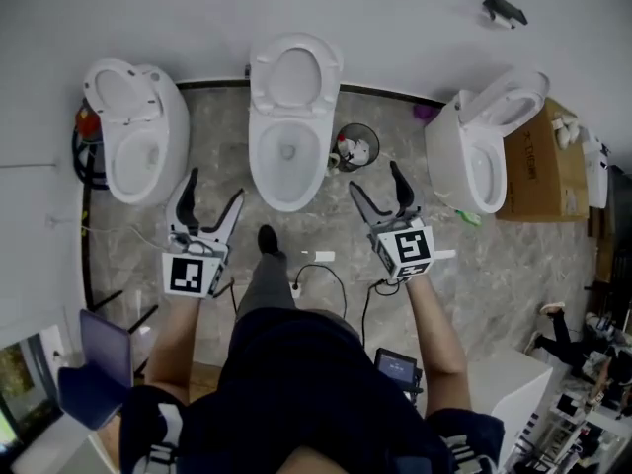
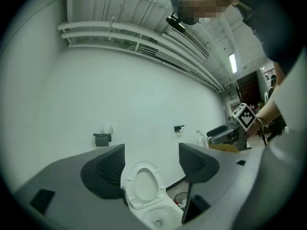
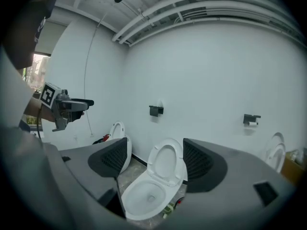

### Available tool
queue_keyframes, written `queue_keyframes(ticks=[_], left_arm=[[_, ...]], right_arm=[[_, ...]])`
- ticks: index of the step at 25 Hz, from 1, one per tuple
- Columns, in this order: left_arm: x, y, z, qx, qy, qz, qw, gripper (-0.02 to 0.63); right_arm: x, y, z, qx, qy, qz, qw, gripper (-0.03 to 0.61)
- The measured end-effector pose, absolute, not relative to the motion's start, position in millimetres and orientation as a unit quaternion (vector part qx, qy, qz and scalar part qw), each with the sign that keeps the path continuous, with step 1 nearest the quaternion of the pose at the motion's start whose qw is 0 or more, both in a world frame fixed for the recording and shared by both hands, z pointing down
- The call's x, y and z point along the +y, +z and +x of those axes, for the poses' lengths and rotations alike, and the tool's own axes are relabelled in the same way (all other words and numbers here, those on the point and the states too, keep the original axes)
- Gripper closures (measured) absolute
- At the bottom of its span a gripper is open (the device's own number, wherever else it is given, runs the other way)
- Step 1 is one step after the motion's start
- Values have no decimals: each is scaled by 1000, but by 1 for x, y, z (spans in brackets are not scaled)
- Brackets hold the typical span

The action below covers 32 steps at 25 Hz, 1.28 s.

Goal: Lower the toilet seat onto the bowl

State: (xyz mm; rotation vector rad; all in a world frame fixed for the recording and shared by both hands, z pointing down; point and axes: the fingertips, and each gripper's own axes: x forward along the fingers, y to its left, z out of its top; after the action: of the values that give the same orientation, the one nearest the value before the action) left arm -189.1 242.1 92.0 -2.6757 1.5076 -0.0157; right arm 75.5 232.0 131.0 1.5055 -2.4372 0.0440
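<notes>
I have both arms out in front of the middle toilet. The toilet seat (image 1: 294, 75) stands raised, leaning back towards the white wall (image 1: 395, 18), and the bowl (image 1: 286, 156) below it is uncovered.

My left hand-held gripper (image 1: 215, 188) hovers over the marbled floor (image 1: 212, 126), off the bowl's left side and short of it. Its jaws are spread wide with nothing between them. Looking along those jaws in the left gripper view, I see the raised seat framed in the gap, well beyond the tips.

My right hand-held gripper (image 1: 375, 178) sits off the bowl's right side, also clear of the porcelain, jaws parted and empty. In the right gripper view the seat and the open bowl both show between its two dark fingers, neither touched.

A second toilet (image 1: 138, 131) stands to the left and a third toilet (image 1: 484, 146) to the right, both with their seats up. A small round bin (image 1: 357, 148) sits on the floor just beside the middle bowl's right side. A cardboard box (image 1: 541, 166) stands against the far-right toilet.
</notes>
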Motion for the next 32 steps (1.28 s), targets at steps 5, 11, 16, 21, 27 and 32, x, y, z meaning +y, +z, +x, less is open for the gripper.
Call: queue_keyframes(ticks=[5,11,16,21,27,32], left_arm=[[159,105,-224,462,-29,-886,12,272],[88,126,-244,450,-38,-892,6,272],[53,148,-242,435,-39,-900,-8,272],[32,163,-234,435,-39,-899,-16,272],[10,163,-205,432,-52,-900,-4,272],[-10,176,-182,434,-65,-899,-7,272]], right_arm=[[145,135,39,-827,27,542,146,204],[93,147,22,-817,16,550,171,206],[70,161,18,-812,17,552,190,207],[51,169,14,-813,12,547,199,209],[21,175,30,-814,8,546,198,220],[-6,194,47,-820,19,539,190,241]])
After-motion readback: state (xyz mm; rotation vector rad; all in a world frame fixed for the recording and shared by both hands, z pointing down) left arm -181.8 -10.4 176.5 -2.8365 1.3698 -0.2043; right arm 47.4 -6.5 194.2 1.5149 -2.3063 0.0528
